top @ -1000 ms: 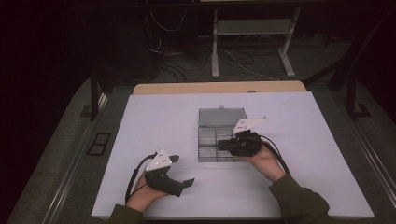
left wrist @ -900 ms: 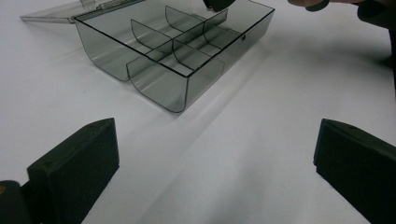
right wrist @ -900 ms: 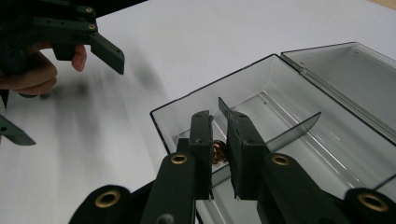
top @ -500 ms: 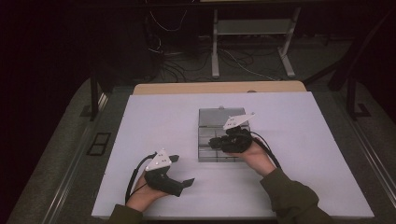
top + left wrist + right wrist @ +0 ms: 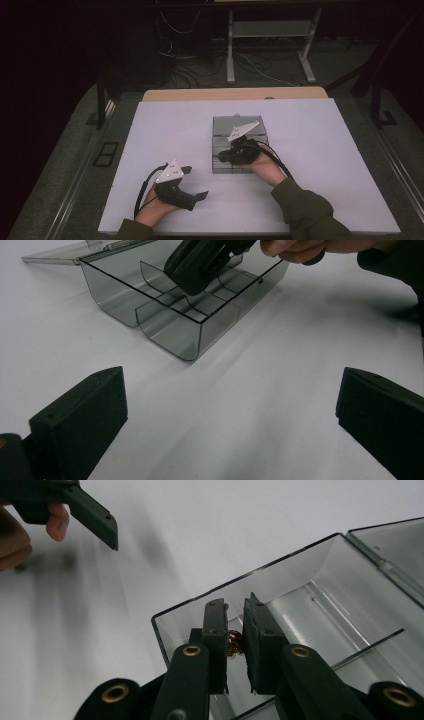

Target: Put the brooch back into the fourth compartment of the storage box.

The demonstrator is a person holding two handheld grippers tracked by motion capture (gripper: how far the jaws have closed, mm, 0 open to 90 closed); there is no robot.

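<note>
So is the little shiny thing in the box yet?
Nearly. The clear box already lies open on the table, lid flat behind it. The right gripper pinches a small brassy piece just above a compartment. The piece has yet to be let go. The left gripper rests open beside the box.

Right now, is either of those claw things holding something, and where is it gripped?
The right gripper pinches a small coppery piece between its pads, over the clear box. The left gripper holds nothing.

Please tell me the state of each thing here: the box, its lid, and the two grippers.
Clear box: open, standing on the table.
Lid: folded back flat.
Right gripper: fingers shut on a small brown part, over the box.
Left gripper: open, holding nothing.
</note>
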